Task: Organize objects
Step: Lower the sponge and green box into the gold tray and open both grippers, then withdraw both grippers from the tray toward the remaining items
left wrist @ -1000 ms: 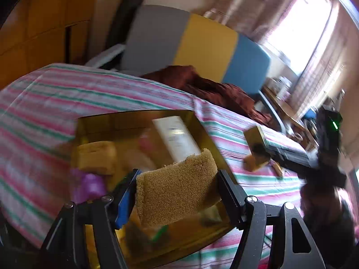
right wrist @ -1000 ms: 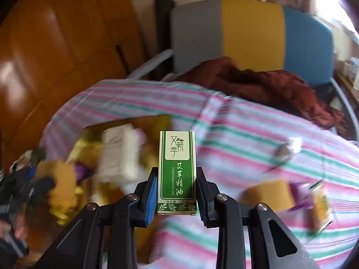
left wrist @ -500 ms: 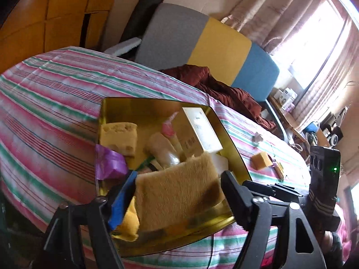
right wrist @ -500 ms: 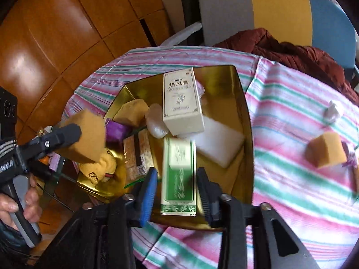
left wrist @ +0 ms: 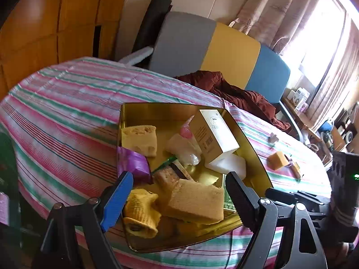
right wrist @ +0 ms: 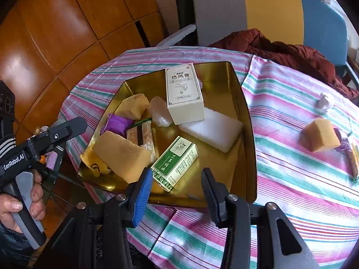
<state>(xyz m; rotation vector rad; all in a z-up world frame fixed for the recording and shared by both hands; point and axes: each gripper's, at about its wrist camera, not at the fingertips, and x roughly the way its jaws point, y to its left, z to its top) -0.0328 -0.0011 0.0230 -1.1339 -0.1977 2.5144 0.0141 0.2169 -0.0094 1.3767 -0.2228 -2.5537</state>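
Note:
A gold tray [right wrist: 245, 103] sits on the striped table and also shows in the left wrist view [left wrist: 251, 148]. My left gripper [left wrist: 179, 192] is open above the tray's near end, and a tan sponge [left wrist: 197, 201] lies loose in the tray below it. My right gripper [right wrist: 176, 183] is open over the tray's front edge. A green essential-oil box [right wrist: 175, 162] lies flat in the tray just ahead of it. The tray also holds a white box [right wrist: 184, 94], a white foam block [right wrist: 213, 130], a purple wrapper [right wrist: 116, 123] and another sponge [right wrist: 132, 105].
Another tan sponge [right wrist: 320, 135], a small white wrapped piece [right wrist: 325, 100] and a purple-and-yellow packet [right wrist: 352, 154] lie on the striped cloth right of the tray. A tricolour chair [right wrist: 258, 11] with a dark red cloth [right wrist: 291, 53] stands behind the table.
Both grippers opened. The left one let the tan sponge fall into the tray; the right one let the green box fall into the tray after moving over it.

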